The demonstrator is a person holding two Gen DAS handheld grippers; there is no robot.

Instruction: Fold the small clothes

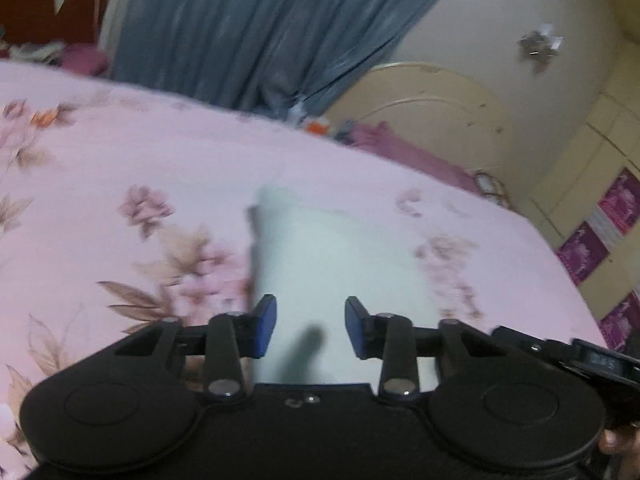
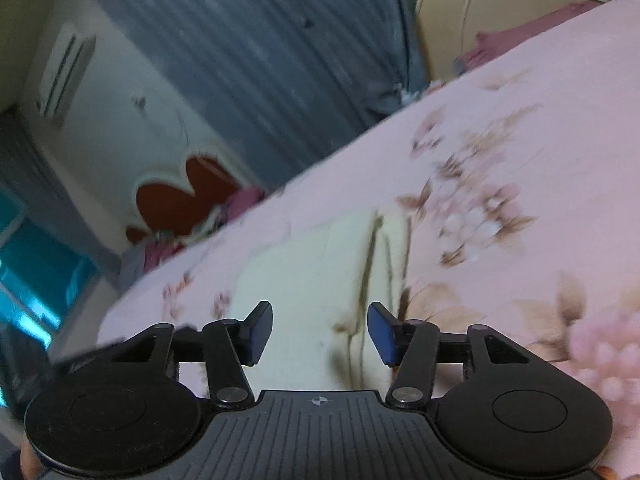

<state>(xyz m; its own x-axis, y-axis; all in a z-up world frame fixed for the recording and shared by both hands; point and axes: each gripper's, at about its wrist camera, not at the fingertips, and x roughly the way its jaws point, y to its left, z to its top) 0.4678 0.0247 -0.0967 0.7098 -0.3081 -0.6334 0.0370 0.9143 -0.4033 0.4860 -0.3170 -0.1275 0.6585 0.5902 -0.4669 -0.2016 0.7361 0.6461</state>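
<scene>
A small pale, whitish garment lies folded flat on the pink flowered bedsheet. In the left wrist view my left gripper hovers over its near end, blue pads apart, nothing between them. The right wrist view shows the same cloth as cream-coloured, with a darker fold line along its right side. My right gripper stands open above the cloth's near part, holding nothing. Both pictures are blurred.
A grey-blue curtain hangs behind the bed. A cream rounded footboard and purple cloth sit at the bed's far right edge. A red and white headboard and a wall air conditioner show in the right wrist view.
</scene>
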